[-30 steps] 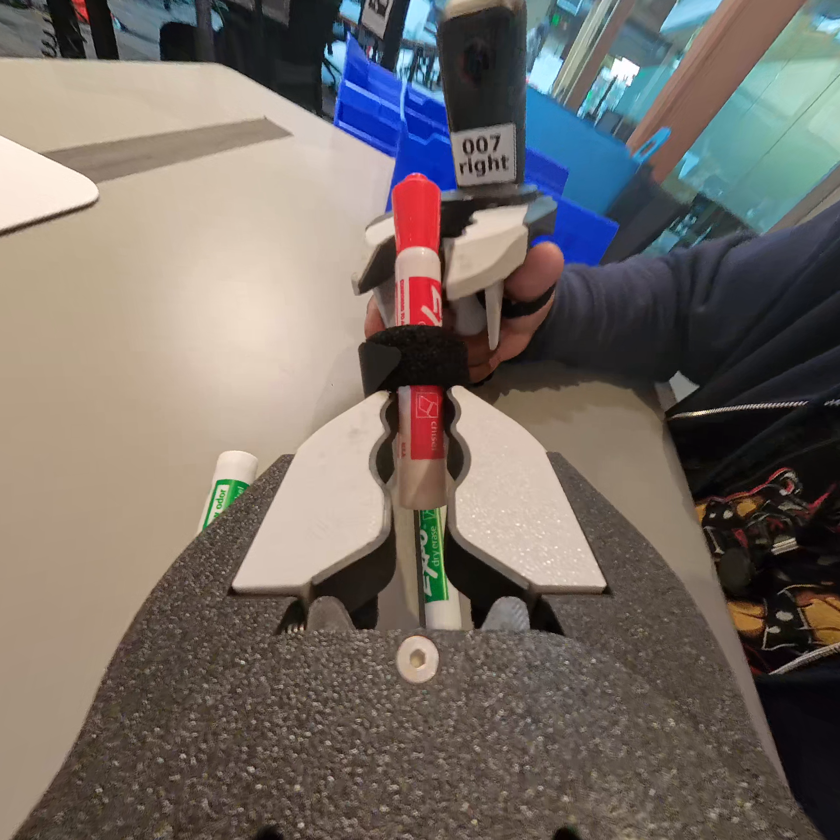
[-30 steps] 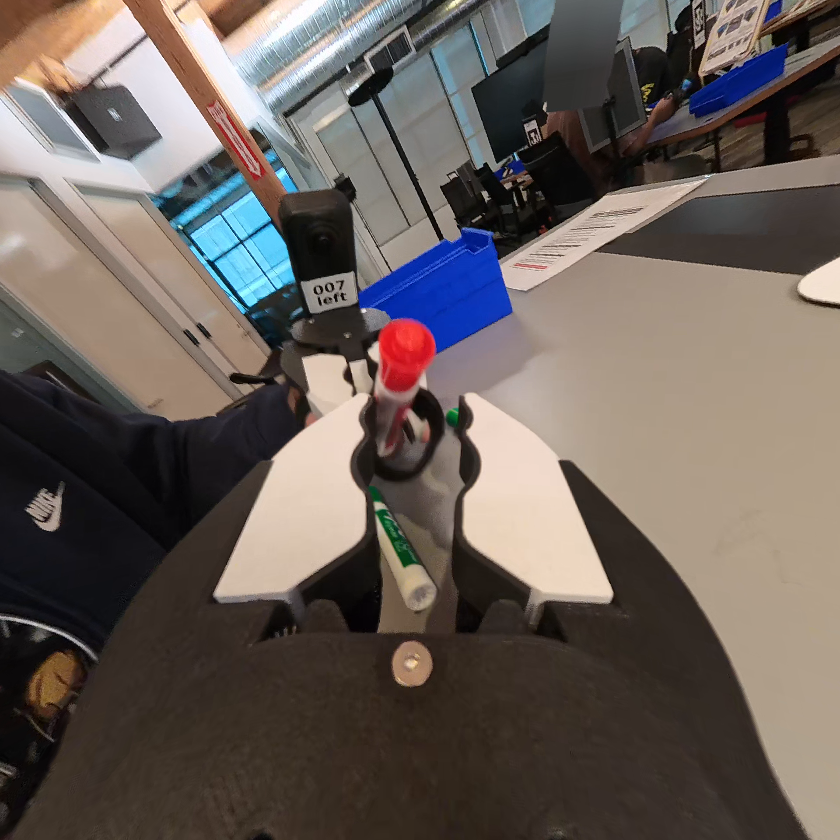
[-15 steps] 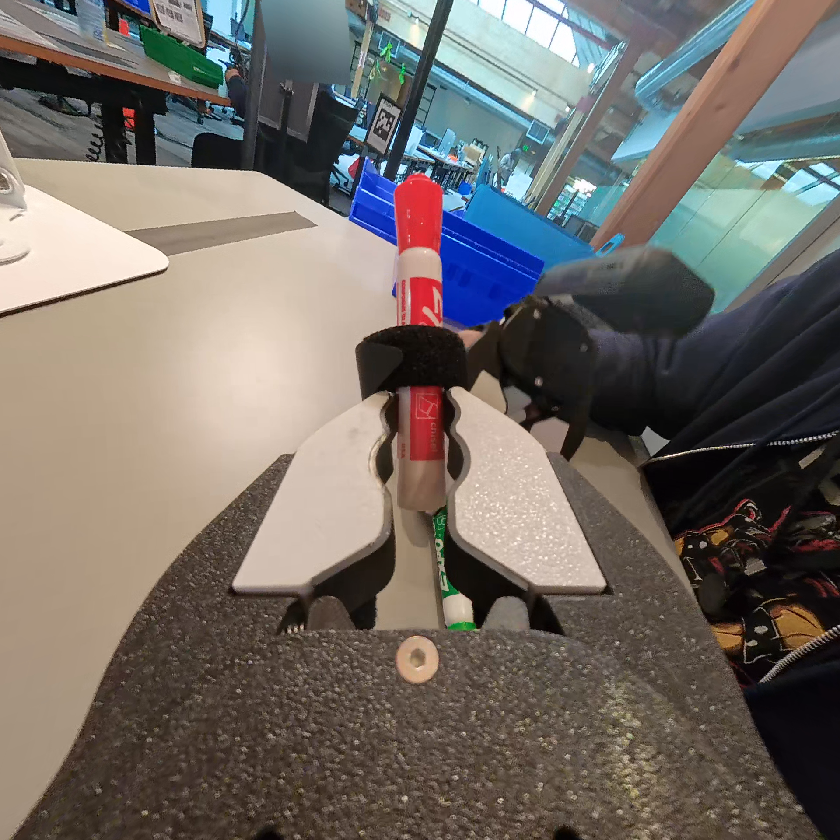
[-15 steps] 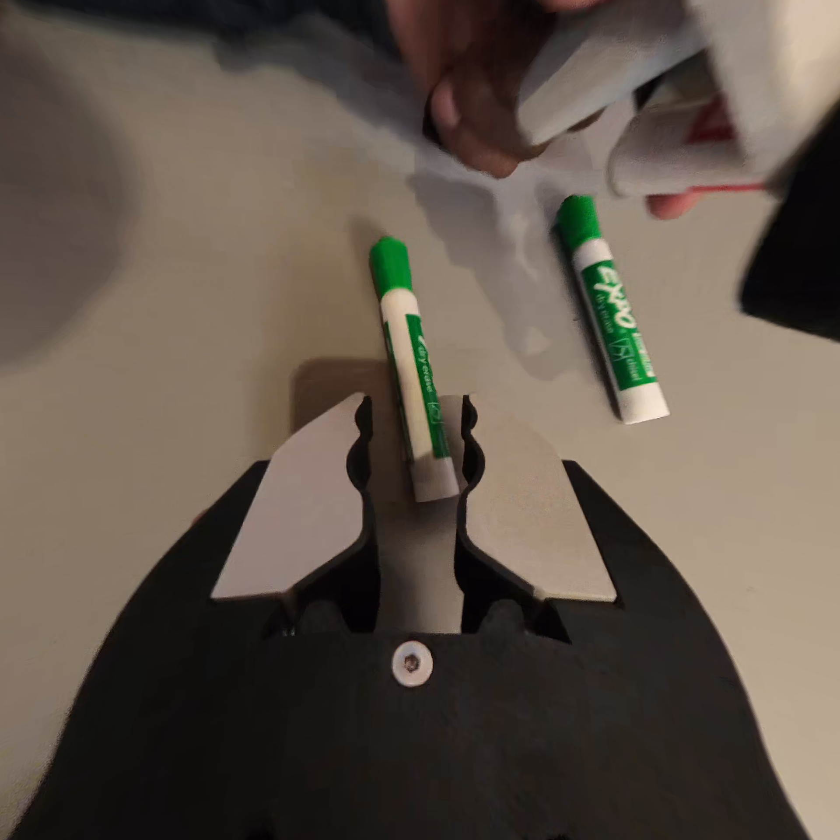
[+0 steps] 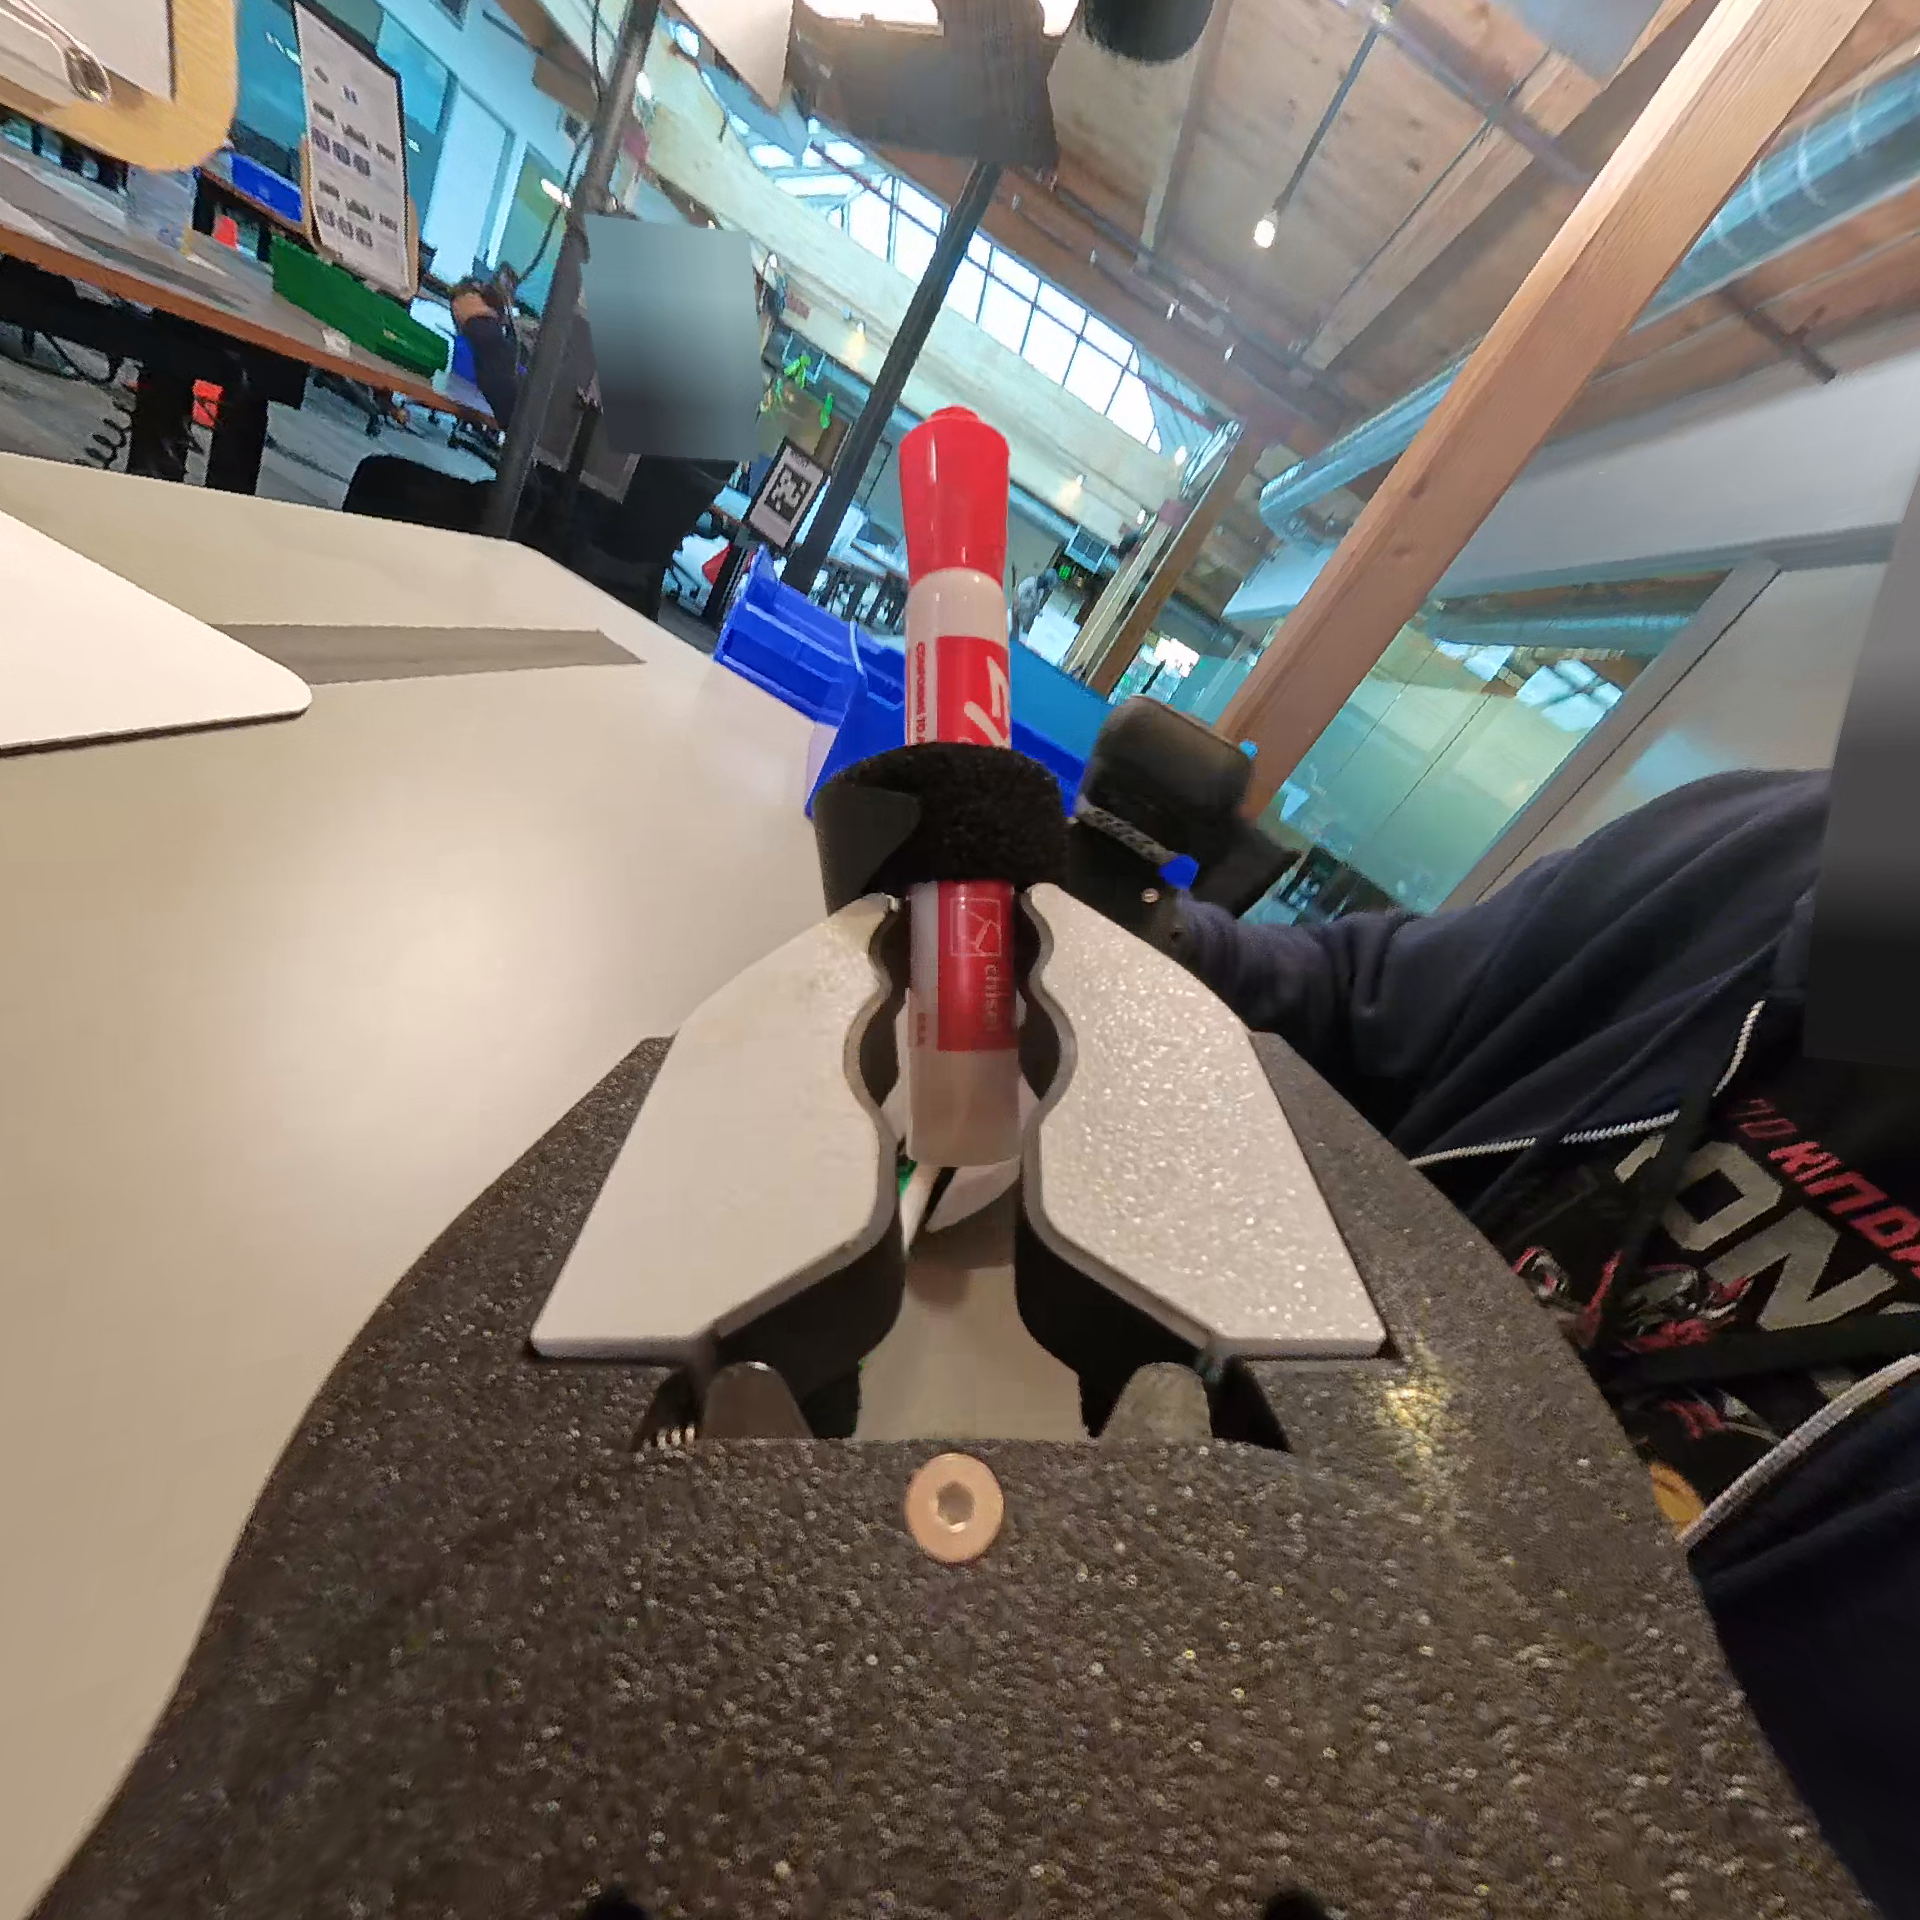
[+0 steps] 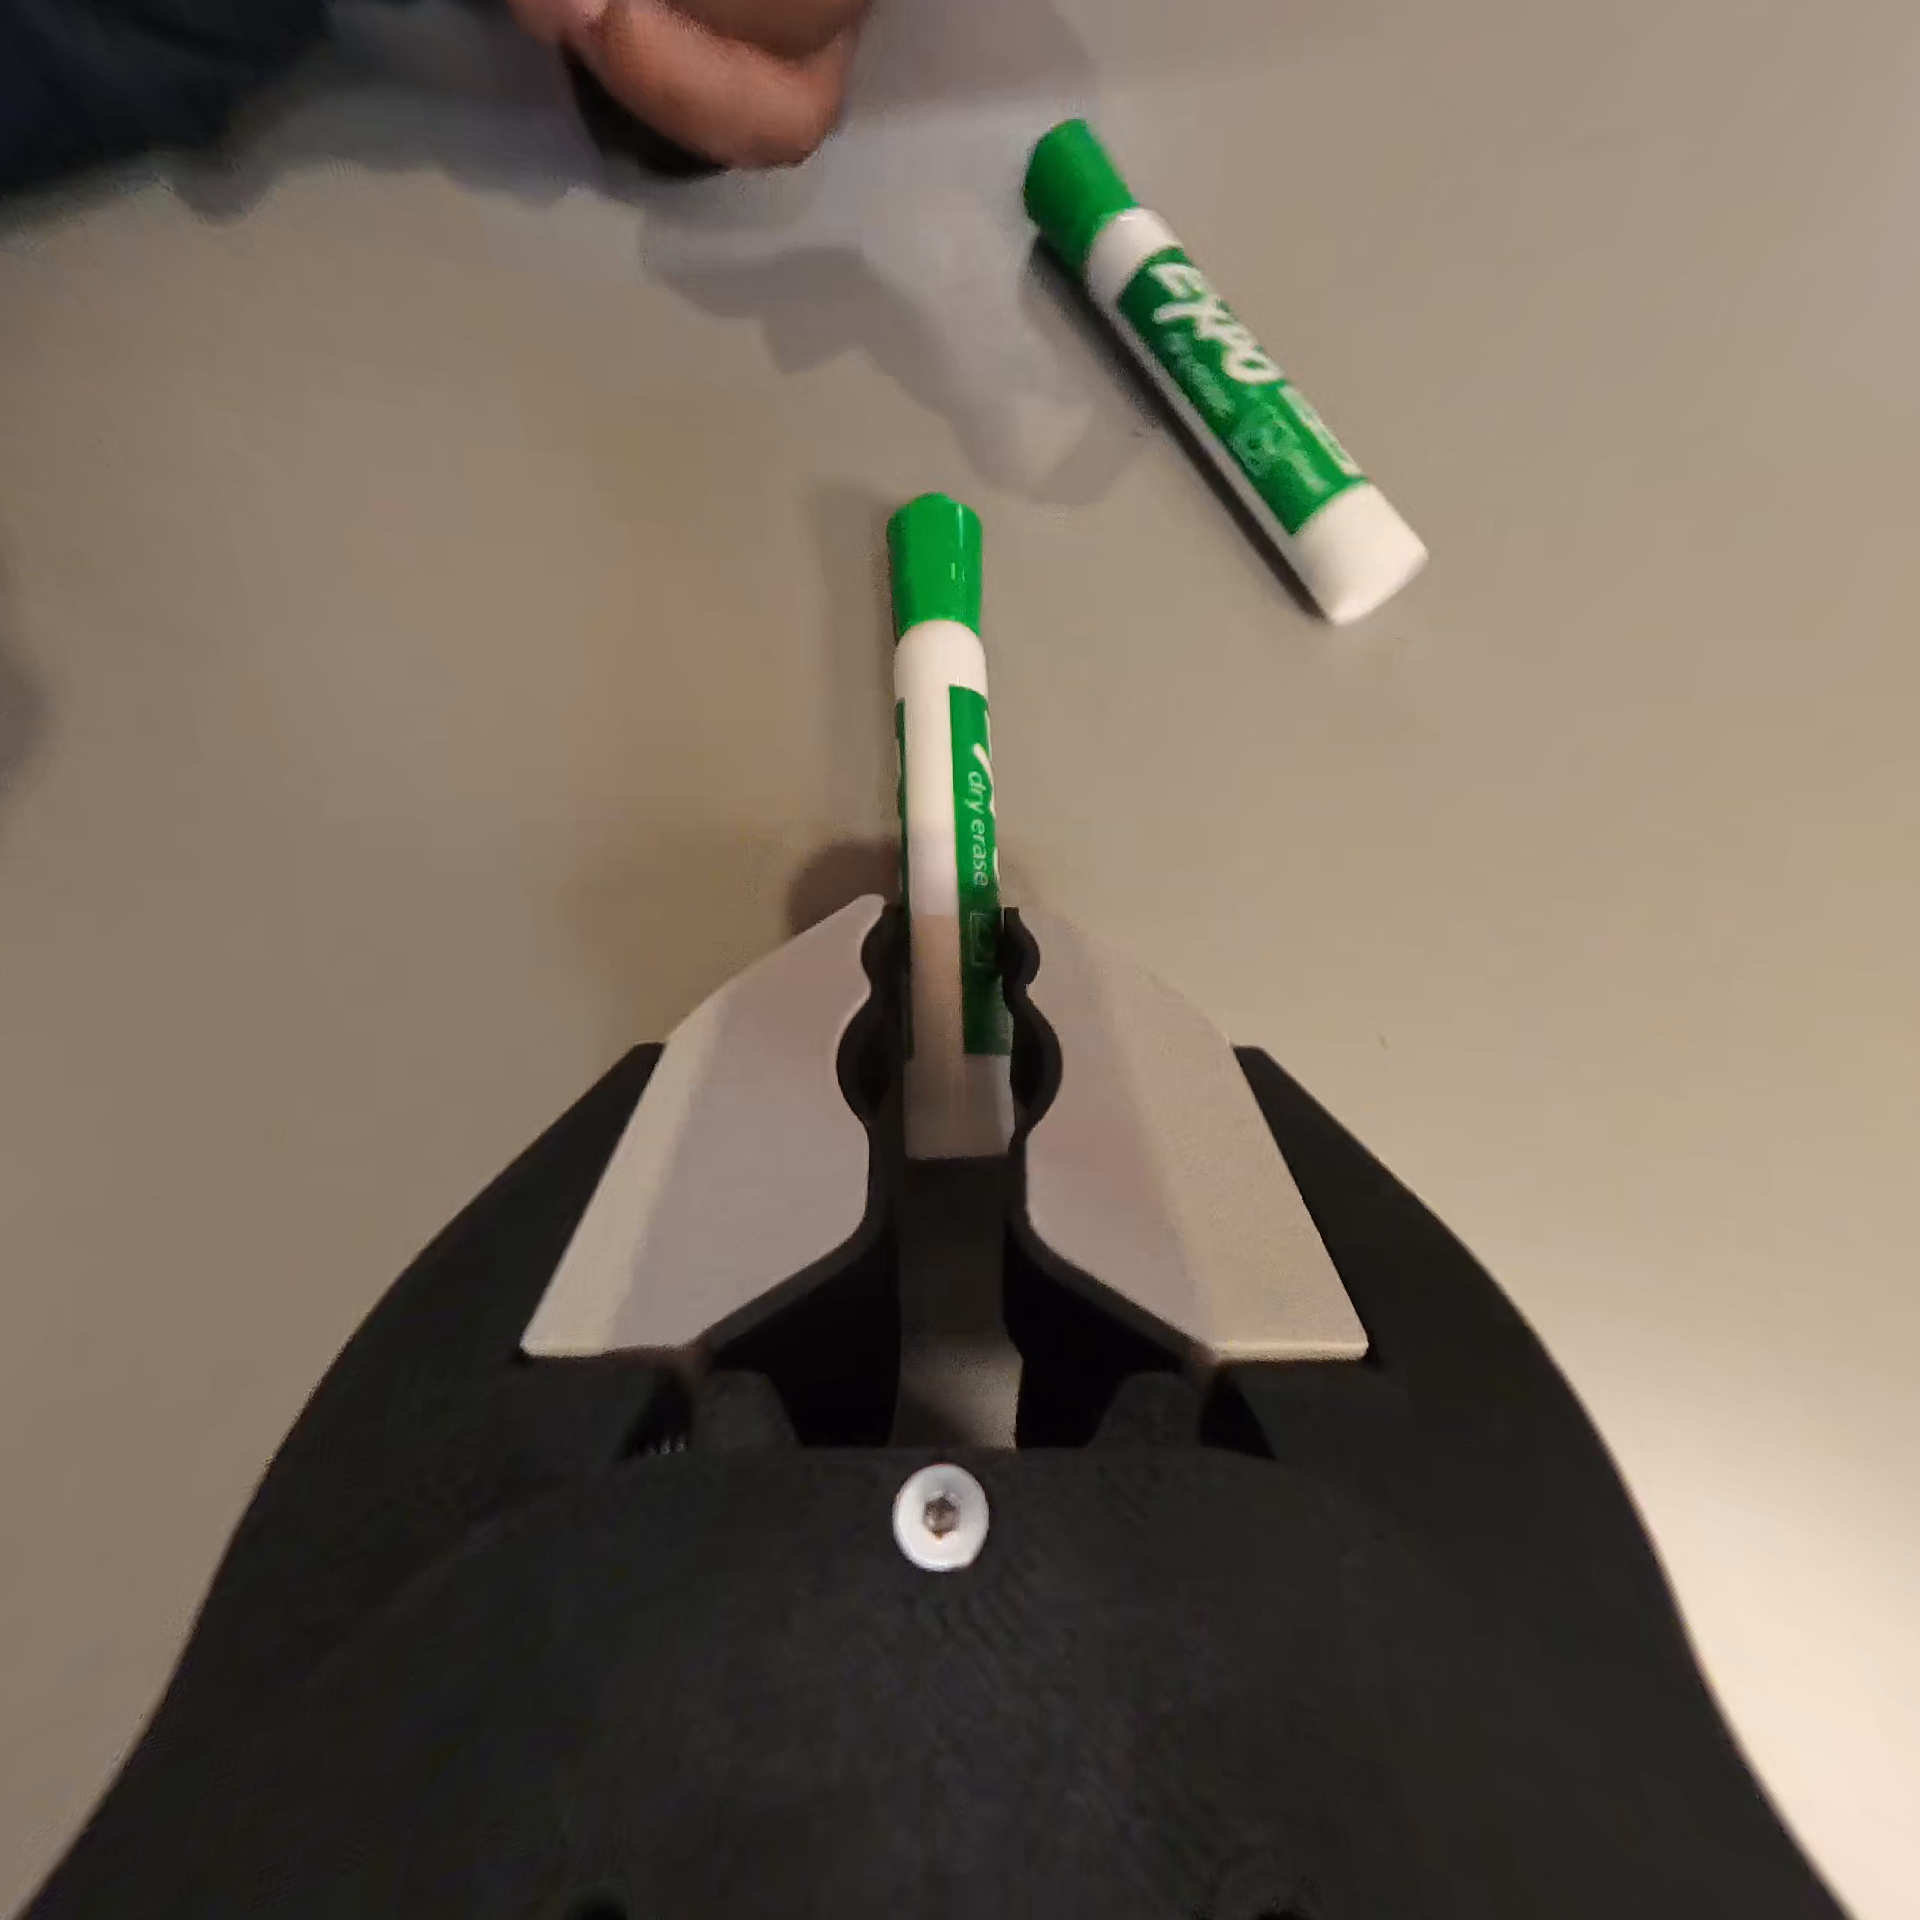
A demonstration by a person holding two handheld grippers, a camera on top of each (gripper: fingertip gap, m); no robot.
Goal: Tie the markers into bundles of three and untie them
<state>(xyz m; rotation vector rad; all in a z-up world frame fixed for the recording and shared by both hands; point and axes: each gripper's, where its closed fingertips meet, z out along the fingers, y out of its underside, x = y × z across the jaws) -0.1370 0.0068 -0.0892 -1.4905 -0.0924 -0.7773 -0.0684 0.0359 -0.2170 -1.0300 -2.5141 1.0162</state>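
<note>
My left gripper is shut on a red marker and holds it upright above the grey table. A black hook-and-loop strap is looped loosely around the marker just above the fingertips. My right gripper points down at the table and is shut on the tail end of a green marker that lies along its axis. A second green marker lies loose on the table to the upper right. The right gripper's dark body shows behind the strap in the left wrist view.
A hand rests at the top edge of the right wrist view. A white board lies at the left, blue bins stand past the table's far edge. A person's dark sleeve is at the right. Tip to tip, the grippers are about 15 centimetres apart.
The right gripper swung down from the red marker to the table and closed on one green marker. The left gripper tilted up, still holding the red marker with the strap.
</note>
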